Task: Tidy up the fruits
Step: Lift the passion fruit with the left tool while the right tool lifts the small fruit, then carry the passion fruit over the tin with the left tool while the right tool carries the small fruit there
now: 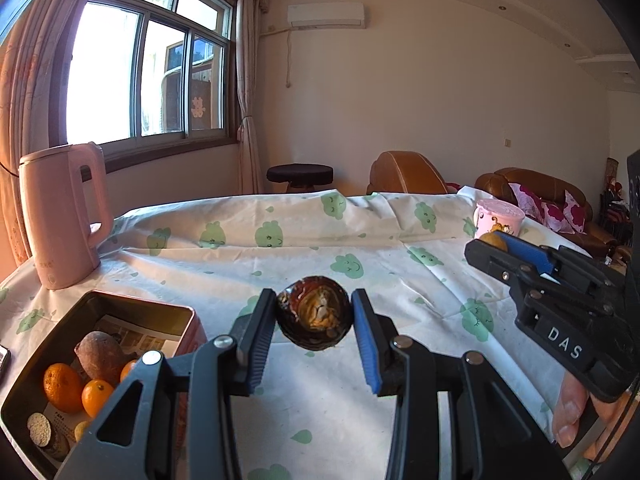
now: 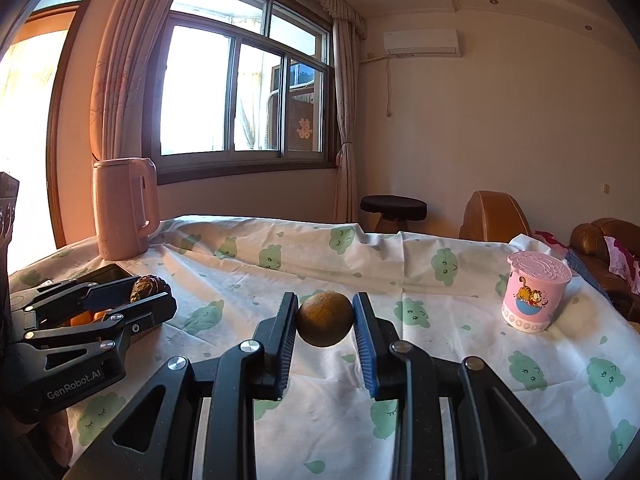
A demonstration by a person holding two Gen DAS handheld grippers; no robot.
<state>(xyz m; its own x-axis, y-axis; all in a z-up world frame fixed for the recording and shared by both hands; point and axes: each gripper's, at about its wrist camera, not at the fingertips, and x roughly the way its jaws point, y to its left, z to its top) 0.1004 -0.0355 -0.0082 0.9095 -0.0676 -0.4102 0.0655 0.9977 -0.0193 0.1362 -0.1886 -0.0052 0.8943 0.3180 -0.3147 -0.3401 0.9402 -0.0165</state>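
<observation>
A home living room: curtained window (image 2: 244, 92), wall air conditioner (image 2: 422, 43), brown leather sofa (image 1: 536, 192) with floral cushions, round stool (image 1: 300, 174), and a pink kettle (image 1: 60, 216) on the cloth-covered bench (image 1: 320, 240).

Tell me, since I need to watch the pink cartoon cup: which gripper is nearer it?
Right. The right gripper, shut on a brownish-green fruit, is beside the pink cup; the left gripper is over by the tin.

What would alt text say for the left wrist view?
The left hand-held gripper clamps a dark brown round fruit above a cloud-print tablecloth. A metal tin of oranges sits left; the right hand-held gripper holds a yellowish fruit.
</observation>
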